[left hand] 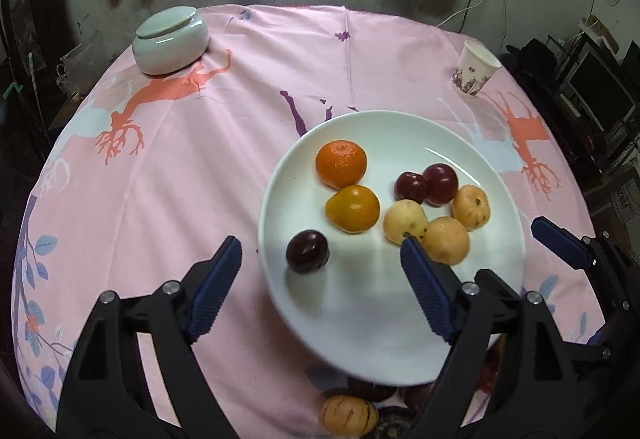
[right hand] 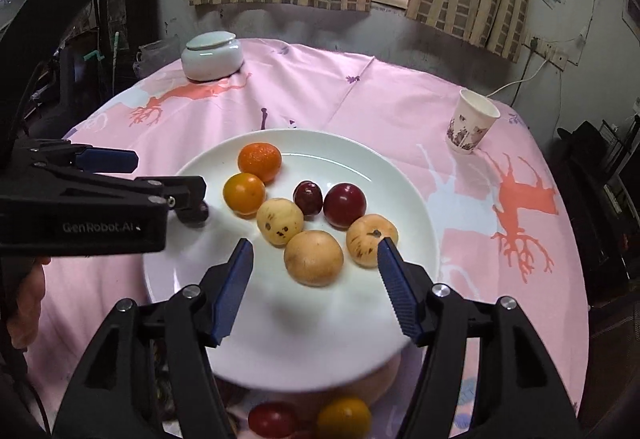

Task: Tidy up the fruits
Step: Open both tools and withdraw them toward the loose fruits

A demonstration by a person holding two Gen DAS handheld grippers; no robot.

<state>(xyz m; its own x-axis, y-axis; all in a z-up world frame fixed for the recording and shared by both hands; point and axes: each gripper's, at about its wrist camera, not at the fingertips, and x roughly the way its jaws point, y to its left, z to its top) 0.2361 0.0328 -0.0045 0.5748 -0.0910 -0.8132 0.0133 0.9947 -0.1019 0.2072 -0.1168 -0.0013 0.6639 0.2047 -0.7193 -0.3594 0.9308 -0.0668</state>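
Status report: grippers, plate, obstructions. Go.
Left gripper and right gripper open, empty. Eight fruits on plate. More fruit off plate, near edge. Nothing blocking.

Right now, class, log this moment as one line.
left tool: open, empty | right tool: open, empty | plate: eight fruits | dark plum: between left tool's fingers, unheld

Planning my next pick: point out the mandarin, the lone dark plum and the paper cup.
mandarin (left hand: 341,163), left wrist view, centre of its dimpled top.
lone dark plum (left hand: 307,251), left wrist view, middle of its skin.
paper cup (right hand: 470,127), right wrist view, its printed side wall.
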